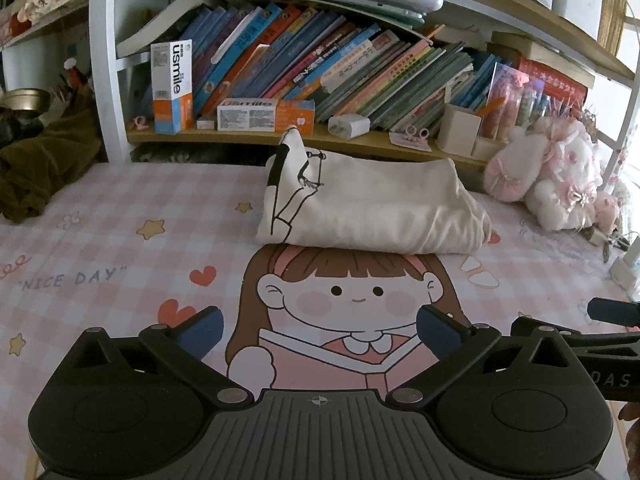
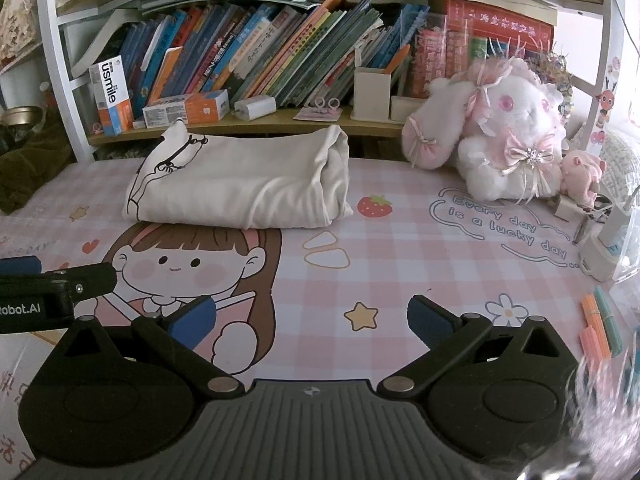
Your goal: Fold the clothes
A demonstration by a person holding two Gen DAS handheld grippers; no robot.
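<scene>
- A home, and by its look a child's bedroom or study corner.
- A desk is covered by a pink checked mat (image 2: 400, 264) printed with a cartoon girl, stars, hearts and the words "Every day is a lucky day".
- Along the desk's far edge runs a white-framed wooden bookshelf (image 1: 105, 80) crammed with leaning children's books (image 1: 320, 68).
- A pink-and-white plush rabbit (image 2: 504, 136) sits at the far right corner of the desk.
- Toothpaste boxes (image 1: 172, 86), a charger plug (image 2: 256, 107) and a pen holder (image 2: 372, 92) stand on the lower shelf.
</scene>
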